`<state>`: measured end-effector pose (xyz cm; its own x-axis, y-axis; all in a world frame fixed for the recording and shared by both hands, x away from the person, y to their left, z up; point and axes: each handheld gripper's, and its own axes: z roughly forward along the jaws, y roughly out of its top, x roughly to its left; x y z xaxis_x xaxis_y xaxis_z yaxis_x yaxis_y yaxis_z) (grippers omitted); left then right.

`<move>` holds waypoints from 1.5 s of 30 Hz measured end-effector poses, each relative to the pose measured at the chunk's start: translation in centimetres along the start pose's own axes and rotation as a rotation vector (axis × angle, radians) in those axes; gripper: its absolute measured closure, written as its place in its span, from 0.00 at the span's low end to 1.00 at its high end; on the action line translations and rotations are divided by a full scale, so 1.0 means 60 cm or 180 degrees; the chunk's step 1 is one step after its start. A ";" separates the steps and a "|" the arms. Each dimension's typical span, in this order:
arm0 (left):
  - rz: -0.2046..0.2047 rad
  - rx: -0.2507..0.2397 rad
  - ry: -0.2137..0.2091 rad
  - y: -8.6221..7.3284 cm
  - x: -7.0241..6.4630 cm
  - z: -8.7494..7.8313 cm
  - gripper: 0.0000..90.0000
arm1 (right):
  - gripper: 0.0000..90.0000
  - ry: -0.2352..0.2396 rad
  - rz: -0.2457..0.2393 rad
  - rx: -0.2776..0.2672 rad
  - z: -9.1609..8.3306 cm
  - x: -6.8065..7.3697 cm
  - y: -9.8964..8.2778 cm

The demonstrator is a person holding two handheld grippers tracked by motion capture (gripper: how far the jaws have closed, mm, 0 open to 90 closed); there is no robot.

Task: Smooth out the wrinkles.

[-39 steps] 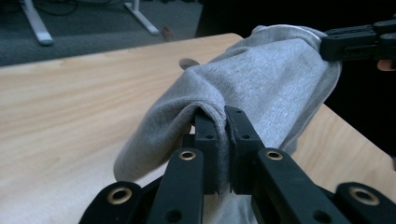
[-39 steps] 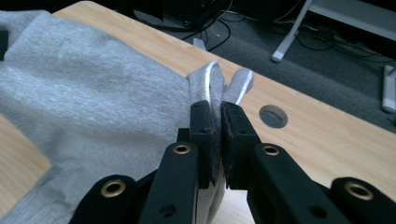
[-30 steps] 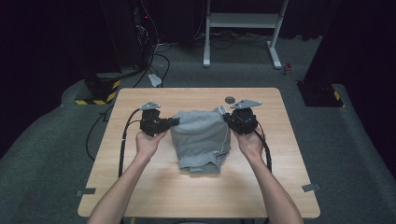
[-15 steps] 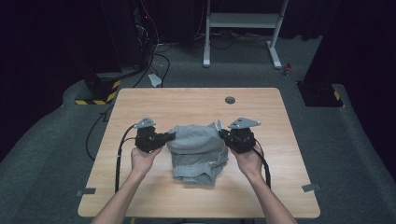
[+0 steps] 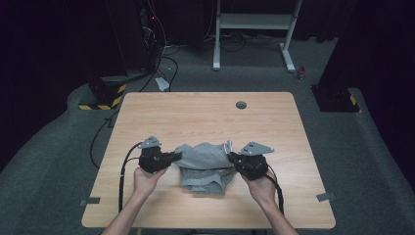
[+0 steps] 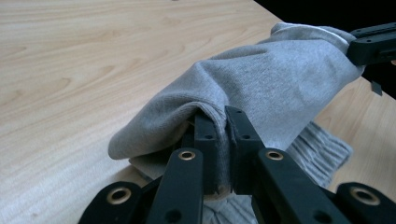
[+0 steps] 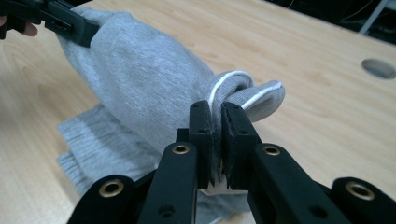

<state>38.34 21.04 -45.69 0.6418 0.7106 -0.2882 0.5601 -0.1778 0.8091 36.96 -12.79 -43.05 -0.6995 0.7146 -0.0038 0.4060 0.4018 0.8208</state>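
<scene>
While each pinches one end of the grey garment (image 5: pixel 204 161), left claw (image 5: pixel 177 156) and right claw (image 5: pixel 231 158) hold it above the table (image 5: pixel 195 112).

Grey sweater (image 5: pixel 205 164), light wood table (image 5: pixel 195 112)
Sweater: white trim, ribbed hem. Grippers (image 6: pixel 223 140) black, grey top plates.

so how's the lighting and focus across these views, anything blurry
High view: table evenly lit, surroundings dark. Left gripper view: grey garment sharp, nearest parts of the left tool soft. Right gripper view: cloth crisp, far table hole slightly blurred.
</scene>
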 end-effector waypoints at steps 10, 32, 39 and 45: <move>0.0084 0.0103 -0.0046 -0.035 -0.015 -0.004 0.93 | 0.92 0.0148 0.0069 0.0130 -0.002 0.015 -0.046; 0.0001 0.0507 -0.0025 -0.102 -0.025 0.029 0.92 | 0.91 0.0090 0.0014 0.0556 0.044 0.028 -0.116; 0.0002 0.0411 0.0086 -0.088 -0.012 0.052 0.92 | 0.91 -0.0112 -0.0007 0.0576 0.063 0.007 -0.104; 0.0038 0.0368 0.0268 -0.072 -0.006 0.071 0.92 | 0.91 -0.0237 -0.0007 0.0623 0.084 -0.017 -0.087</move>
<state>37.91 18.66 -51.22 0.6054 0.7617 -0.2310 0.6124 -0.2604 0.7465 38.55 -12.74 -50.22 -0.6580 0.7511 -0.0537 0.5161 0.5018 0.6941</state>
